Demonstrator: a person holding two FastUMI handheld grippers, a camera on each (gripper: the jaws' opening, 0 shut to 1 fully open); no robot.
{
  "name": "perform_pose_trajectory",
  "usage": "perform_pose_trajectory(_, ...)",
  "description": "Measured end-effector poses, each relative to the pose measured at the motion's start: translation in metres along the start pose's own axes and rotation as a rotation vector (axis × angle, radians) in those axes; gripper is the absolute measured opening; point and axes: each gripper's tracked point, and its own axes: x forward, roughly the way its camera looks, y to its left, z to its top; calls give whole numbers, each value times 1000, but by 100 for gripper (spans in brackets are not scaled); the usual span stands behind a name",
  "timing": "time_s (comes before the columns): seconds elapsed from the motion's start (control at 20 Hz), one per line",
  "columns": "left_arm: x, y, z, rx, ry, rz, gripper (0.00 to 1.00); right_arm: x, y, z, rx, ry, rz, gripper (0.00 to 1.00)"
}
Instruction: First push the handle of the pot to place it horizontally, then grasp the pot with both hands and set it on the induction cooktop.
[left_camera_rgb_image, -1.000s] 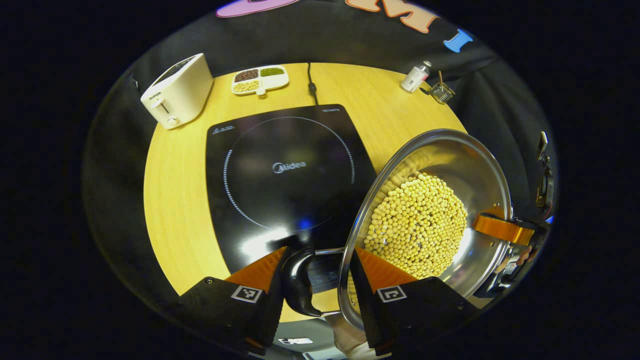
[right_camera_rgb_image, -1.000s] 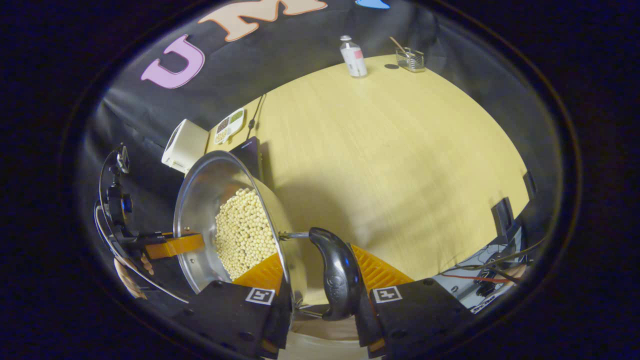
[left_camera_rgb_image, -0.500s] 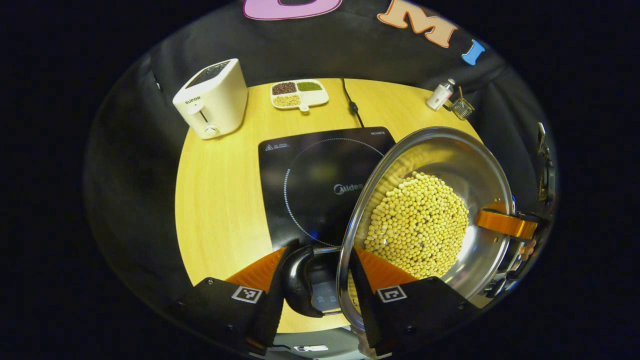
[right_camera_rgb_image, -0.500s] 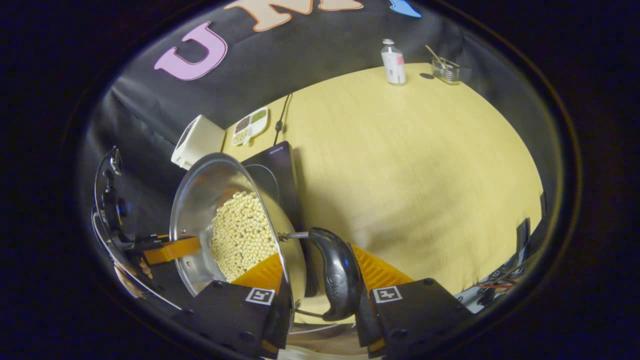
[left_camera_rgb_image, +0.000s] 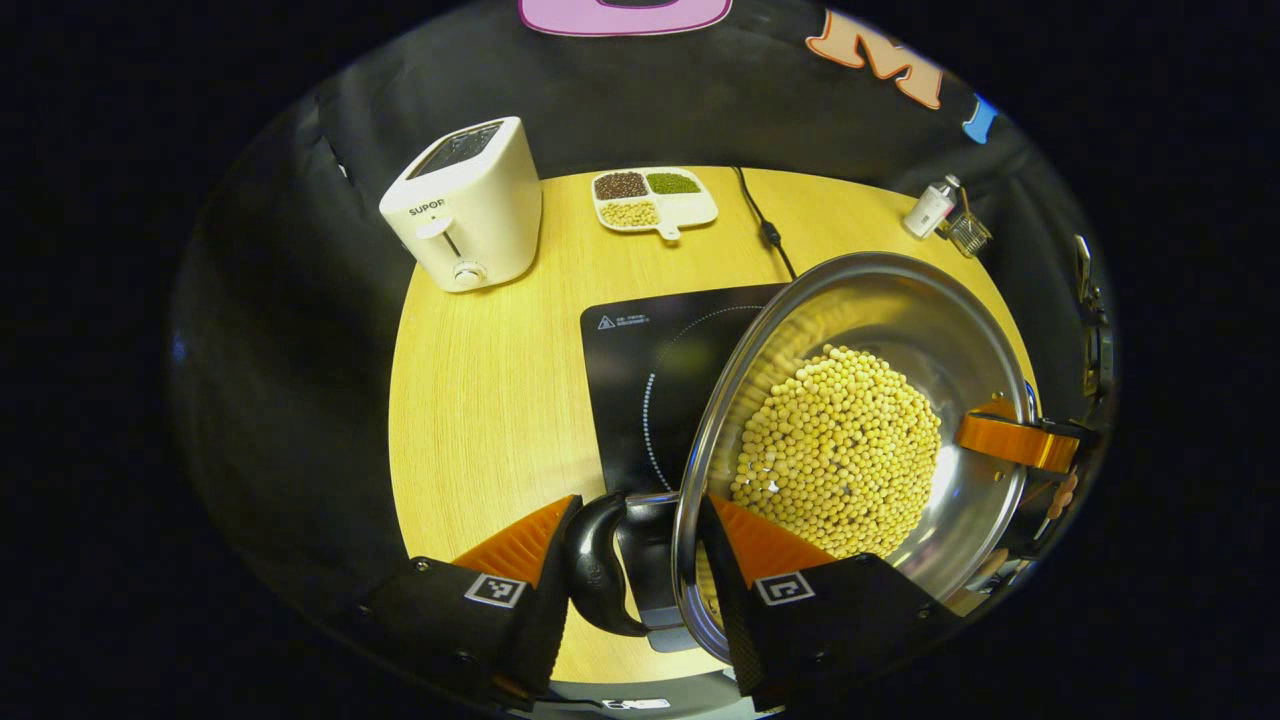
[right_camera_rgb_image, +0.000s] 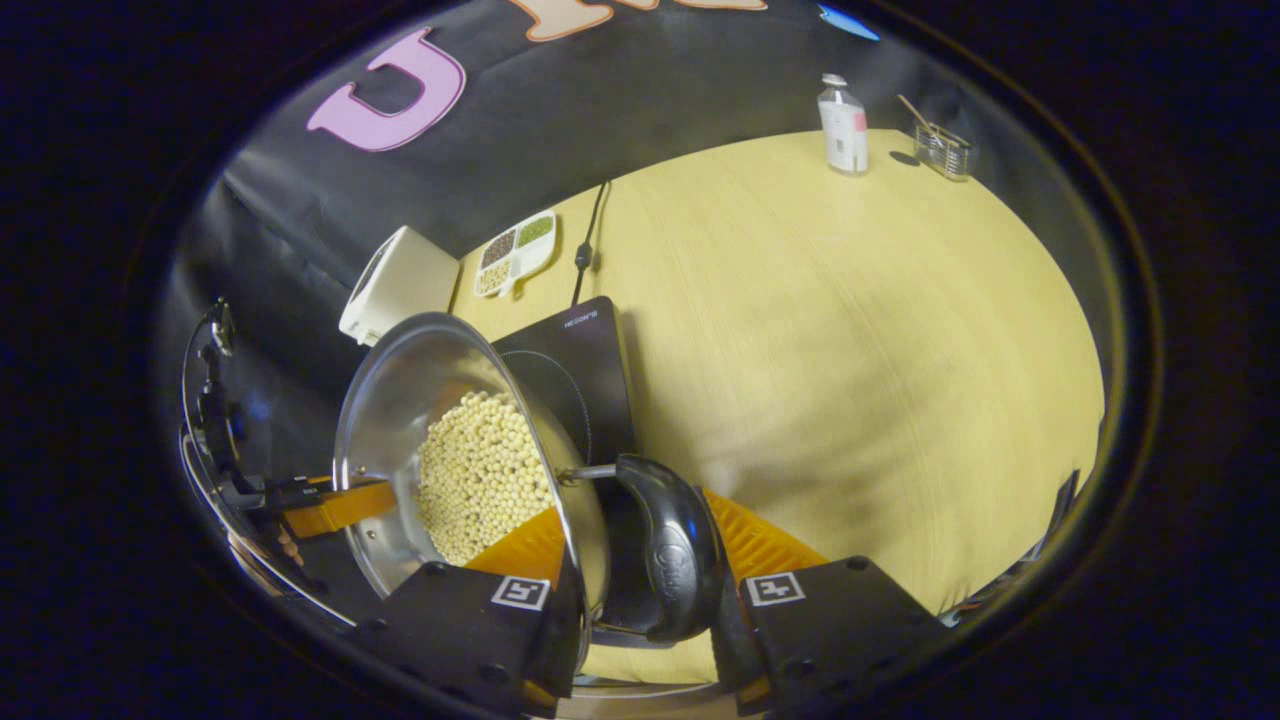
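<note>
A steel pot (left_camera_rgb_image: 900, 330) full of pale yellow beans (left_camera_rgb_image: 838, 452) is held up between two grippers, one on each of its black side handles. In the left gripper view, the left gripper (left_camera_rgb_image: 640, 560) sits at the bottom of the picture, its two fingers closed on one black handle (left_camera_rgb_image: 598, 574) and the pot's rim — one finger outside the handle, the other inside the rim against the beans. On the far side of the pot, a finger of the other gripper (left_camera_rgb_image: 1012, 441) reaches over the rim, with part of a hand (left_camera_rgb_image: 1062, 492) behind it.

In the right gripper view, the right gripper (right_camera_rgb_image: 635, 565) likewise has its fingers clamped on the opposite black handle (right_camera_rgb_image: 672, 548) and rim, one finger inside the pot, one outside the handle.

The pot hangs over the right part of a black induction cooktop (left_camera_rgb_image: 640, 370), covering much of its ring; whether it touches the glass cannot be told. The cooktop lies flat on a round, light wooden counter (left_camera_rgb_image: 480, 380), and a black cord (left_camera_rgb_image: 762, 225) runs from it to the back edge.

At the back of the counter — well apart from the pot — stand a white toaster (left_camera_rgb_image: 465, 205) and a white divided dish (left_camera_rgb_image: 652, 198) of dark, green and pale beans. Near the far right edge are a small white bottle (left_camera_rgb_image: 930, 207) and a little clear holder (left_camera_rgb_image: 968, 233) with a stick in it.
</note>
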Motion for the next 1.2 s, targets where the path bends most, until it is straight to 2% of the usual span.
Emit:
perform_pose_trajectory(0.4,23,13,6,-26,15,22,69,33,2,7,11,31,2,57)
perform_pose_trajectory(1.2,37,21,13,-13,-3,24,69,50,6,16,4,11,-6,56)
